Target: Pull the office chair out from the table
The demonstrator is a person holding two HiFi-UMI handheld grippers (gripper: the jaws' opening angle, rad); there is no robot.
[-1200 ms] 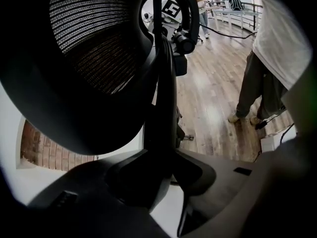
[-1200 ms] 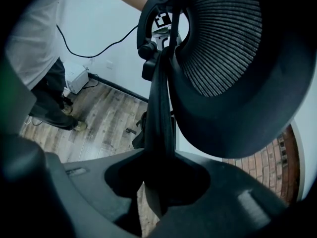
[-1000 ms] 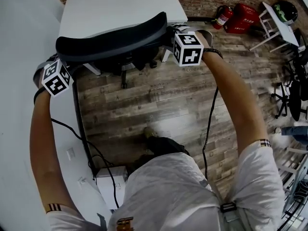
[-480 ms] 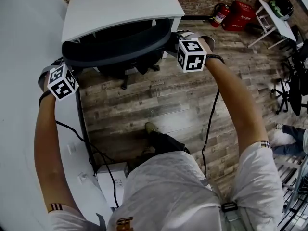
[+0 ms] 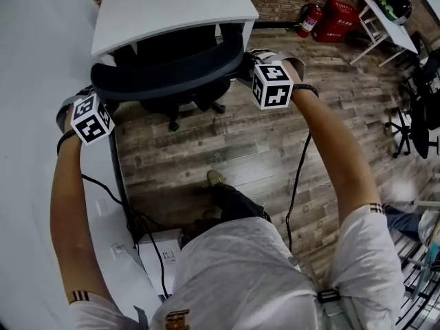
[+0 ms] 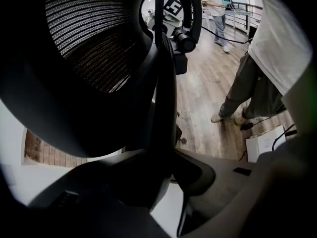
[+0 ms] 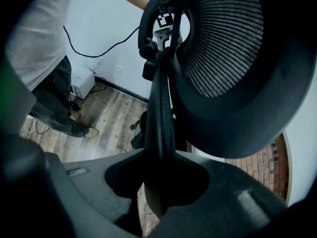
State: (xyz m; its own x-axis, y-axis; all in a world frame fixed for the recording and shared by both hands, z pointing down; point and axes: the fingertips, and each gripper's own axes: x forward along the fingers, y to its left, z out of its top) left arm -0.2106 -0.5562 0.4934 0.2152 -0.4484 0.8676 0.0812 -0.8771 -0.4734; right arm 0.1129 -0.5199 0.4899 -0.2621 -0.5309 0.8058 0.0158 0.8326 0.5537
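Note:
The black office chair's curved mesh backrest [image 5: 168,74] stands just in front of the white table [image 5: 172,9], with its seat and wheeled base [image 5: 180,108] showing below. My left gripper [image 5: 88,100] is shut on the backrest's left edge, its marker cube toward me. My right gripper [image 5: 253,62] is shut on the right edge. In the left gripper view the backrest's dark frame [image 6: 163,108] runs between the jaws of that gripper [image 6: 166,175]. In the right gripper view the frame [image 7: 159,113] is likewise clamped in that gripper [image 7: 158,177].
A white wall [image 5: 34,184] runs along the left, with a white box [image 5: 159,253] and cables at its foot. A red fire extinguisher [image 5: 307,20] and a red case [image 5: 337,27] stand by the brick wall. More furniture [image 5: 416,126] crowds the right. My foot [image 5: 216,181] is on the wooden floor.
The chair has rolled out from the table toward me, and more of its seat and base shows. Both grippers came back with it, still clamped on the backrest.

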